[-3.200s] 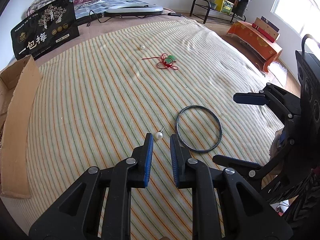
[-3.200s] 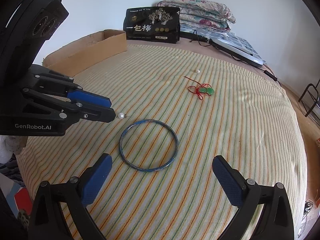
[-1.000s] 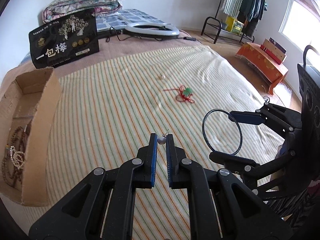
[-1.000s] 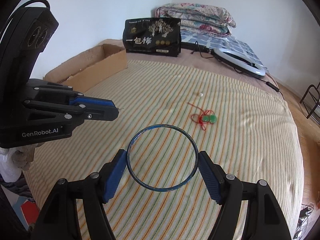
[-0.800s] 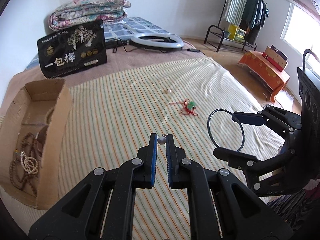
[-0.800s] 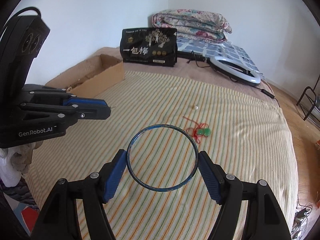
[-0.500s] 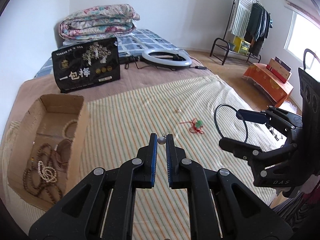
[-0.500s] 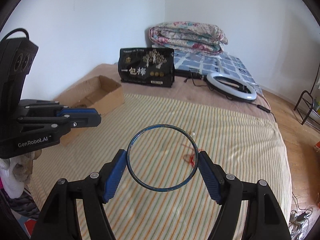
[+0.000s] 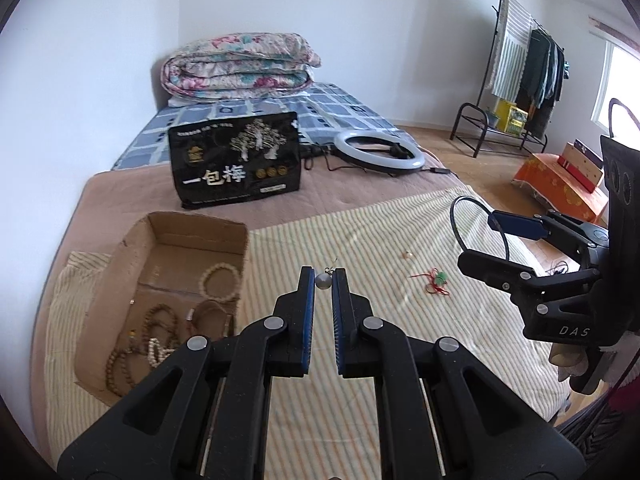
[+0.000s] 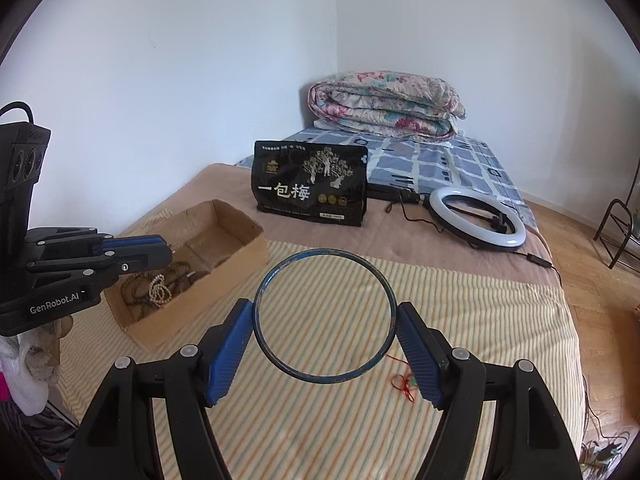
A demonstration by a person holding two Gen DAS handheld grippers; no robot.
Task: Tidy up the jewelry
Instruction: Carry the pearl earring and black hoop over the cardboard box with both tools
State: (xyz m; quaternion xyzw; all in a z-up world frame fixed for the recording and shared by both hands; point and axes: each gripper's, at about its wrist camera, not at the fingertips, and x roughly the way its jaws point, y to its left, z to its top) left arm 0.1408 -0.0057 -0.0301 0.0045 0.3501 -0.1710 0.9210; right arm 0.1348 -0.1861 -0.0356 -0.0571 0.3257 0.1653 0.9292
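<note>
Both grippers have risen above the striped blanket (image 9: 360, 240), near the cardboard box (image 9: 244, 248).

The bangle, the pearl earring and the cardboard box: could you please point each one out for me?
bangle (image 10: 326, 254), right wrist view, top of its rim.
pearl earring (image 9: 322, 281), left wrist view, the pearl.
cardboard box (image 9: 200, 233), left wrist view, far wall.

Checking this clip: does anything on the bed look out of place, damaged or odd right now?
Nothing looks damaged or spilled. Two pieces still lie loose on the striped blanket, outside the cardboard box: a red cord with a green charm and a small pale bead. The left gripper holds a pearl earring; the right gripper holds the blue bangle.
</note>
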